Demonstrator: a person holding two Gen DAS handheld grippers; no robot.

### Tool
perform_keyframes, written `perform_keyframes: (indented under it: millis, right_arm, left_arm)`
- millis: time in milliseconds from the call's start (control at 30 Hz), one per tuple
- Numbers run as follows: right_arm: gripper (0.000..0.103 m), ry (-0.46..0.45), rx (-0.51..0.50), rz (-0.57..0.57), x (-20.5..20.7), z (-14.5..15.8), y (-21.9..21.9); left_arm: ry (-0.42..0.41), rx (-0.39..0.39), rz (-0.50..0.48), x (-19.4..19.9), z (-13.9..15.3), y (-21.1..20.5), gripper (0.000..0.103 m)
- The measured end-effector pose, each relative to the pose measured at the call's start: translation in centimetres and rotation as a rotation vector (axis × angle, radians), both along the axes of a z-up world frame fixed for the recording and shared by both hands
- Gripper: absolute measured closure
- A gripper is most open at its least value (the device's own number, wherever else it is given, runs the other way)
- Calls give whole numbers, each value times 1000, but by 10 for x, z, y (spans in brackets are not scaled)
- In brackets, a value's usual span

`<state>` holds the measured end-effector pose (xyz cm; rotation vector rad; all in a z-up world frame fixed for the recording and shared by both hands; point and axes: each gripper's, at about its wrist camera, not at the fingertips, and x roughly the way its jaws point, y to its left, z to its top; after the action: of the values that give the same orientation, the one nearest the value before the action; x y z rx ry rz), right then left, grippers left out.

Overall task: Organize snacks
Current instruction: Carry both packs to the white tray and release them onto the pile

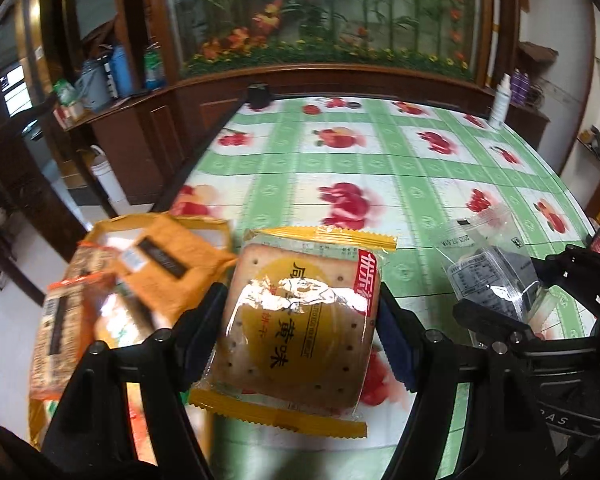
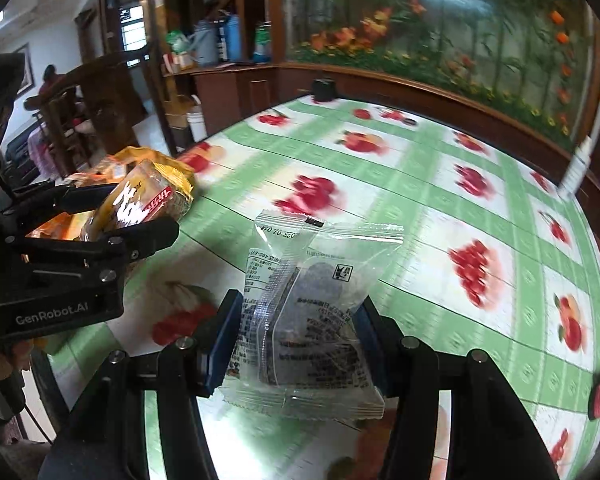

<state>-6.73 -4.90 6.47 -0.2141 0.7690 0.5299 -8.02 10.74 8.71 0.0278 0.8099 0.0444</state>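
My left gripper (image 1: 300,328) is shut on a yellow-wrapped square cracker packet (image 1: 300,320), held above the table with the blue pads pressing its sides. My right gripper (image 2: 296,336) is shut on a clear packet with a dark snack inside (image 2: 304,320), also lifted off the table. In the left wrist view the right gripper (image 1: 512,300) and its clear packet (image 1: 488,272) show at the right. In the right wrist view the left gripper (image 2: 112,216) and its cracker packet (image 2: 148,204) show at the left.
An orange bag with several snack packets (image 1: 112,280) lies at the table's left edge. The table wears a green checked cloth with fruit prints (image 1: 380,168). A black cup (image 1: 259,95) and a white bottle (image 1: 500,100) stand at the far edge. Wooden cabinets line the back.
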Motion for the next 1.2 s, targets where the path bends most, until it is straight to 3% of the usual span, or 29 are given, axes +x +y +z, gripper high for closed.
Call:
perform_keyframes:
  millis: [500,833,1200]
  right_arm:
    - [47,14,79,190,-3,19,82]
    - [47,45,103,373,-20,21,155]
    - [46,119,49,510,-53,-10,206]
  left_arm:
    - [-58,-15,202,-54,33,107,30]
    - [-12,-26,331,-83,14,163,30]
    - [-1,-18,370,-49,3,191,30]
